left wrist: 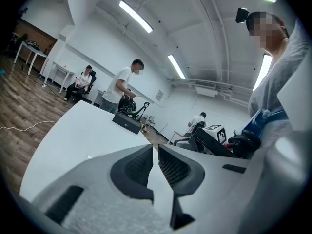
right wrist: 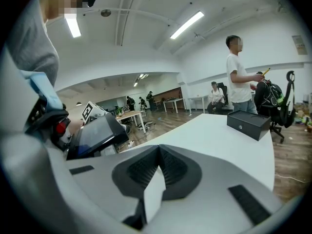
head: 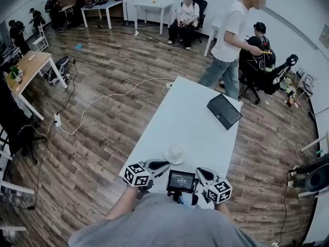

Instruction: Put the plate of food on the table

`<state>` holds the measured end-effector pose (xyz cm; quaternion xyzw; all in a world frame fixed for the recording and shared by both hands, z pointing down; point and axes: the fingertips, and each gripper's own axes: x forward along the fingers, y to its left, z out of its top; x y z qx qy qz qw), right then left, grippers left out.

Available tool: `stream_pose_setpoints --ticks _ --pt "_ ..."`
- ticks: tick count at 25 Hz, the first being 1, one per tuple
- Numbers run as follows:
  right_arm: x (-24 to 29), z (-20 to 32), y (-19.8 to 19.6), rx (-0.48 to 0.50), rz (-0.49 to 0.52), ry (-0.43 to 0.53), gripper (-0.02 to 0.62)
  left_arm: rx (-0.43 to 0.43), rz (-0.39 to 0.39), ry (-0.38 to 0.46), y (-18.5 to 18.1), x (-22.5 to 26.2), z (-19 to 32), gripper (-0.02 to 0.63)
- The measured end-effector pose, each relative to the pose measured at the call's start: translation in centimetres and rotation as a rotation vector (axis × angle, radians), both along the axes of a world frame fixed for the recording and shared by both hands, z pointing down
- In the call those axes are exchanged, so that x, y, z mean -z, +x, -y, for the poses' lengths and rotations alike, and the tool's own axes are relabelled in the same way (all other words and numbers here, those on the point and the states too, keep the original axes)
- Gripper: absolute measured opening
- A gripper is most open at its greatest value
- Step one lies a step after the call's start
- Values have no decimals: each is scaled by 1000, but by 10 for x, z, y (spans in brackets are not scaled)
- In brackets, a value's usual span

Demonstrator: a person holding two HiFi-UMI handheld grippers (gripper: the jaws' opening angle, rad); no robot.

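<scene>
Room: wood-plank floor (head: 103, 76) with a long white table (head: 190, 112) running away from the camera in the middle; cables trail over the floor.
Far left: a wooden desk (head: 31, 66) stands against the wall, well apart from the white table.
Left gripper (head: 163, 165): held low at the near end of the table, its marker cube toward the person. In the left gripper view (left wrist: 155, 147) the two dark ribbed pads are drawn together to a thin slit, with nothing between them.
Plate (head: 176, 153): small, pale and round, lying on the white table just ahead of the two grippers and between them, touching neither. What lies on it is too small to tell.
Screen (head: 181, 180): a small dark display sits between the two grippers, close to the person's chest.
Right gripper (head: 199, 172): beside the screen, pointing along the table. In the right gripper view (right wrist: 158, 147) its pads meet at the tips and clasp nothing.
Black box (head: 224, 111): flat and closed, on the far right part of the table, well apart from the plate.
People: one stands (head: 231, 40) past the table's far right corner; another sits (head: 186, 17) on a chair farther back.
</scene>
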<state>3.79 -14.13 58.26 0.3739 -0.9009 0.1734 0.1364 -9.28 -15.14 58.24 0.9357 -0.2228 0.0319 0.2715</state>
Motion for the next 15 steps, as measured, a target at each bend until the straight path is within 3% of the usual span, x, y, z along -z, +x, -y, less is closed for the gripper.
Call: stream_pose_setpoints --ticks 15 --pt "-2 -1 1 -2 -4 -10 29 1 -17 -14 3 -2 1 23"
